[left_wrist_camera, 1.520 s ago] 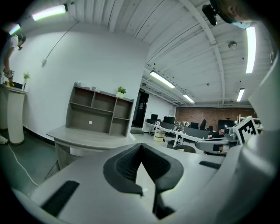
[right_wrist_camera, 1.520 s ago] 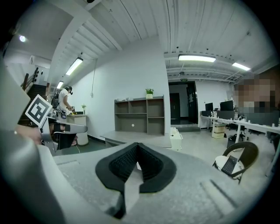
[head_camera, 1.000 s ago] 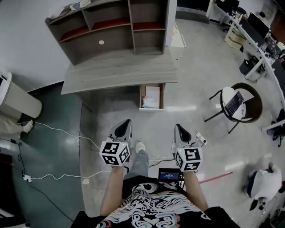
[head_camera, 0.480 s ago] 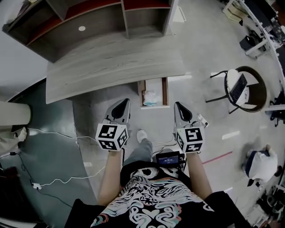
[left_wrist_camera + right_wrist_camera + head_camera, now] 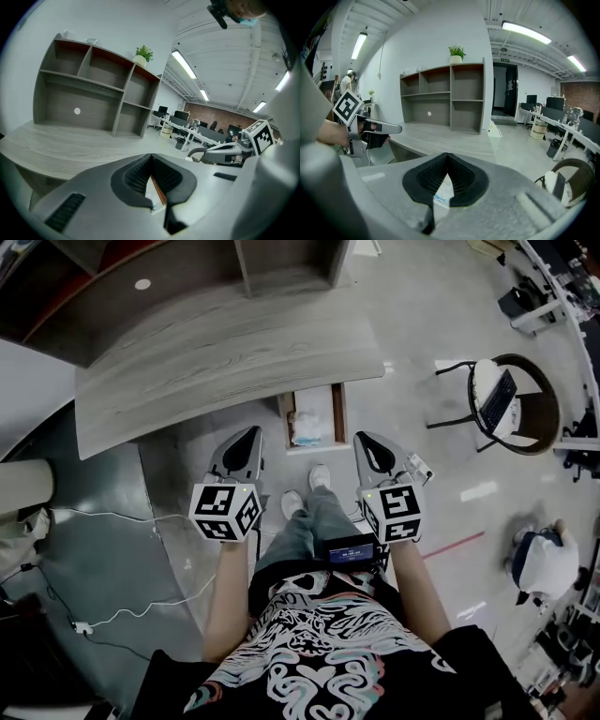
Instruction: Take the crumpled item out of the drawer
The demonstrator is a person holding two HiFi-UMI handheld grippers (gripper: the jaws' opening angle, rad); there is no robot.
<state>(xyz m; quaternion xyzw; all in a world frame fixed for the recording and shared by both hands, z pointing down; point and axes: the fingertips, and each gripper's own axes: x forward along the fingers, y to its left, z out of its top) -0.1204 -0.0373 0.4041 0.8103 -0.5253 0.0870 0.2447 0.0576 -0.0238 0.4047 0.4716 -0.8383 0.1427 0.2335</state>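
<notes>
Your left gripper and right gripper sit mid-frame, fingers pressed together and empty. Just above and between them, the open drawer under the surface holds the crumpled item.

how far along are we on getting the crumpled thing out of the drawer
Done: the drawer under the desk stands open. In hand: nothing. The left gripper and right gripper are held short of the drawer, on the person's side of it, jaws together and empty. Left: the crumpled item lies inside the drawer, so reaching in, gripping it and lifting it out are all to do.
</notes>
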